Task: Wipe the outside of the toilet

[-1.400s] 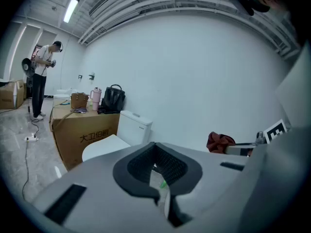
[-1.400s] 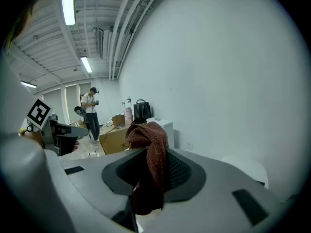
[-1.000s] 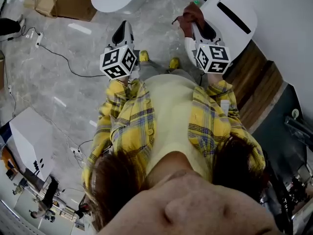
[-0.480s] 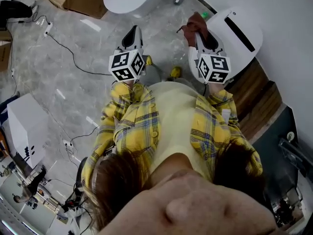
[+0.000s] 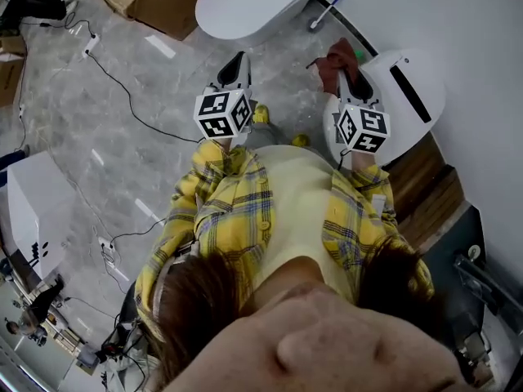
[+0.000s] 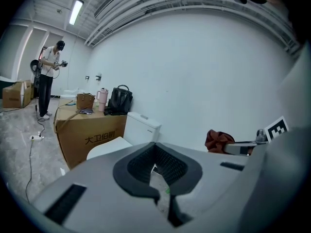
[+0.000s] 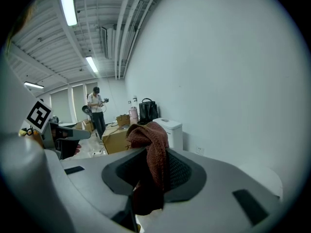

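Right gripper shifted lower, rag pinched btwn jaws

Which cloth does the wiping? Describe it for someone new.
Start at the white toilet by the wall on the person's right; the right gripper is held next to it. Pinched in its jaws is the cloth: dark red, knitted and bunched, unlike the hard white fixtures around it.

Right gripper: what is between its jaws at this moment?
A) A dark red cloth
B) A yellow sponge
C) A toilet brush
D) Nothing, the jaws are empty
A: in the right gripper view the jaws of the right gripper are shut on a dark red cloth, which hangs bunched between them.
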### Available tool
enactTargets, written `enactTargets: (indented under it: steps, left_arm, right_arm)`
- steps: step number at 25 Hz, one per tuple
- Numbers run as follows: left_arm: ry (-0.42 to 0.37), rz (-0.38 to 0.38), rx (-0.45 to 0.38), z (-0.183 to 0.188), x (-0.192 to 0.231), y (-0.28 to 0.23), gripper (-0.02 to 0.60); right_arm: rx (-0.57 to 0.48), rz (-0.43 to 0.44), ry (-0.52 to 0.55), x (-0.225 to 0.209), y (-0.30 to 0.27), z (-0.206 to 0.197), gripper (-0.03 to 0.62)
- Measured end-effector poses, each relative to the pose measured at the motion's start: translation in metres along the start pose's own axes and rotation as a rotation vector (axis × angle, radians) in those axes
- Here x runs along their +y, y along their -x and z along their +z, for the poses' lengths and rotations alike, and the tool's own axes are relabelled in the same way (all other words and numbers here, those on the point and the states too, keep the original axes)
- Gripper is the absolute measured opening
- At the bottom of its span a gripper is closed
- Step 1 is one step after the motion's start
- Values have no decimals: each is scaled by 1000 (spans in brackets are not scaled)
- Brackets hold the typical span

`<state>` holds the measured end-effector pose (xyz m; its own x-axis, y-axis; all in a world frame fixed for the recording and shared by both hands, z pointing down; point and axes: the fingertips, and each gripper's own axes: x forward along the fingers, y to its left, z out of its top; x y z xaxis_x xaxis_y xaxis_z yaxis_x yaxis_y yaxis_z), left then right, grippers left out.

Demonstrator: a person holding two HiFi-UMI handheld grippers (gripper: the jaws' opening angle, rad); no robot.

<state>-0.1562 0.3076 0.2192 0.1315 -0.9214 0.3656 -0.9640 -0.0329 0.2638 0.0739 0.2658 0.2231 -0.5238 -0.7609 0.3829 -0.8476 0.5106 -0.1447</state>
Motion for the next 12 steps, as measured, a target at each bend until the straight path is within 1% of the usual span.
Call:
enactTargets:
  steps: [5, 12]
  left_arm:
    - [5, -8, -7, 16, 31, -12, 2]
    - [-9, -43, 6, 32, 66, -33, 2]
  right_arm:
    - [-8, -6, 2, 17, -33, 16, 122]
    - [-14, -50, -17, 30, -73, 28, 122]
